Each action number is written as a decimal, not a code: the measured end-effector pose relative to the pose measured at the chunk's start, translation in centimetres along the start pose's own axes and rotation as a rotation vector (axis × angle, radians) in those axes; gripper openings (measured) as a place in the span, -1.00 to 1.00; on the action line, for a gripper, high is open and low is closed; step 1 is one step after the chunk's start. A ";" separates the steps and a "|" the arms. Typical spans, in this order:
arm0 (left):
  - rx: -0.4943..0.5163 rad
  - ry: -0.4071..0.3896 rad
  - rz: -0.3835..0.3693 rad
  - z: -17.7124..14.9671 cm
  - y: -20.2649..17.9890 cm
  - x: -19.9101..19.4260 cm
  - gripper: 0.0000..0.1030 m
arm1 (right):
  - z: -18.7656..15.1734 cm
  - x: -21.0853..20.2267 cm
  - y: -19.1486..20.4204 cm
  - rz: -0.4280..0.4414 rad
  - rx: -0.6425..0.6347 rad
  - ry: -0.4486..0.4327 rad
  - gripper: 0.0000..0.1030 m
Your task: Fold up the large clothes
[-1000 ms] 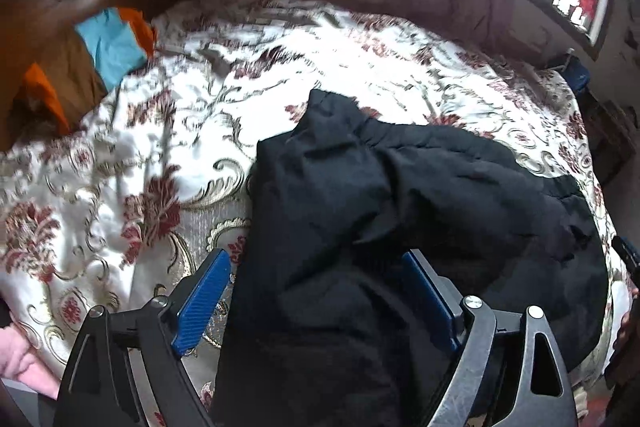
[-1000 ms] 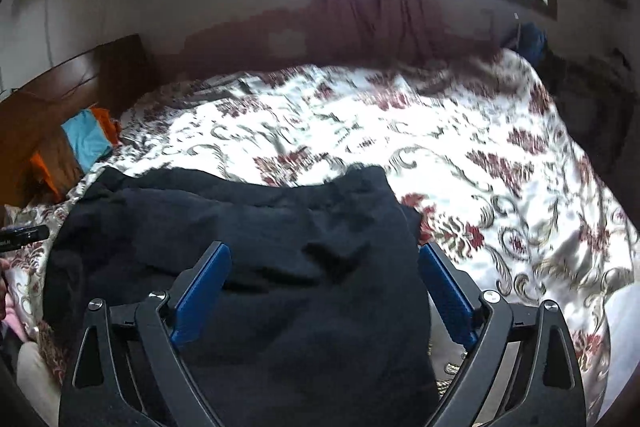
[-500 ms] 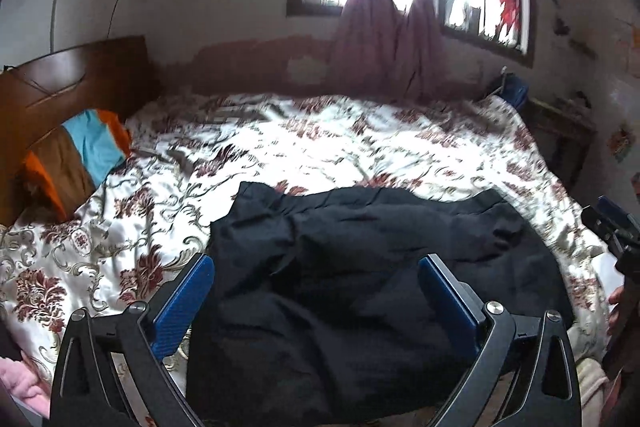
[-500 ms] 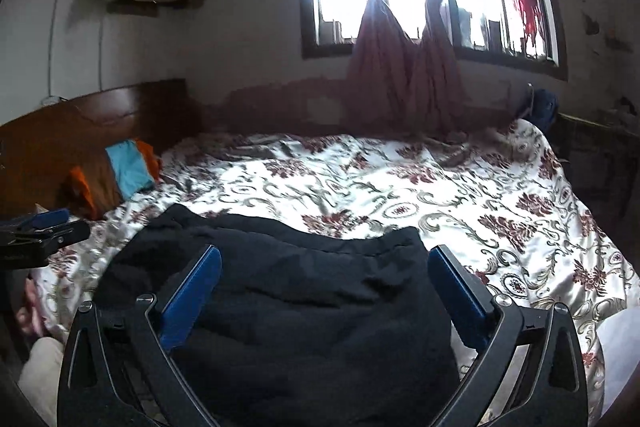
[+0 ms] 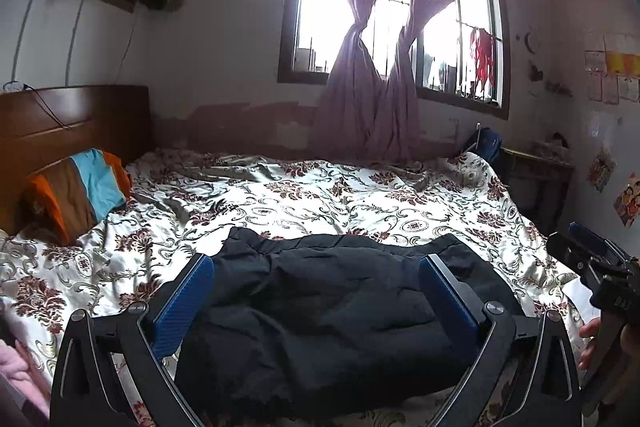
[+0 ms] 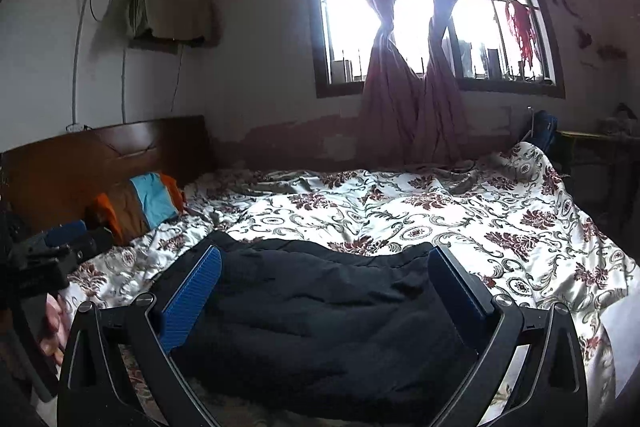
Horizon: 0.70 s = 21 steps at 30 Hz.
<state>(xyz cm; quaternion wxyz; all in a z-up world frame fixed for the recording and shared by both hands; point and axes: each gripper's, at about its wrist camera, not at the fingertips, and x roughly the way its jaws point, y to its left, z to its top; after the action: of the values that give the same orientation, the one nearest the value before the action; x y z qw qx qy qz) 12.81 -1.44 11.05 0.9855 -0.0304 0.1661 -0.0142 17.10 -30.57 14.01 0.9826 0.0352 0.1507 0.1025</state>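
1. Left gripper (image 5: 316, 279): jaws spread wide apart; nothing held between the blue pads (image 5: 186, 297); the unit sits above the near edge of the bed, with the pads at roughly 8 and 4 o'clock in the left wrist view.
2. Right gripper (image 6: 324, 275): jaws likewise wide apart; blue pads (image 6: 192, 297) clamp nothing; in the left wrist view this gripper (image 5: 592, 259) also appears at 3 o'clock, held in a hand (image 5: 590, 343).
3. Black garment (image 5: 332, 319): lies in a rumpled, bunched heap on the bedspread (image 5: 304, 195), at 6 o'clock in both views; its surface shows creases and folds; it sits at the near edge of the bed, framed between the open fingers but apart from them; same garment in the right wrist view (image 6: 320, 319).
4. Bedspread: white with red-brown floral print; wrinkled toward 12 o'clock.
5. Striped pillow (image 5: 80, 187): orange, brown and blue; at 9 o'clock, resting against the wooden headboard (image 5: 72, 123).
6. Window (image 5: 392, 19): at 12 o'clock; pink curtains (image 5: 372, 95) twisted together and hanging to the far edge of the bed.
7. Left gripper as seen from the right wrist view (image 6: 52, 251): at 9 o'clock, well apart from the garment.
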 end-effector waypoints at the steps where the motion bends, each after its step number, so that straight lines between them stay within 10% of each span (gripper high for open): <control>1: 0.002 -0.004 0.004 -0.2 -0.1 -0.3 1.00 | -0.1 -0.5 0.1 0.001 0.004 -0.007 0.97; 21: 0.050 0.007 0.034 -6.4 -0.3 -4.9 1.00 | -6.3 -5.4 1.6 -0.071 0.027 -0.016 0.97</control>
<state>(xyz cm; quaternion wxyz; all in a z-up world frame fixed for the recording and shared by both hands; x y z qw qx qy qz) 6.13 -1.87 6.65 0.9855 -0.0026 0.1698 -0.0015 9.87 -29.92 9.74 0.9862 0.0440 0.1455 0.0651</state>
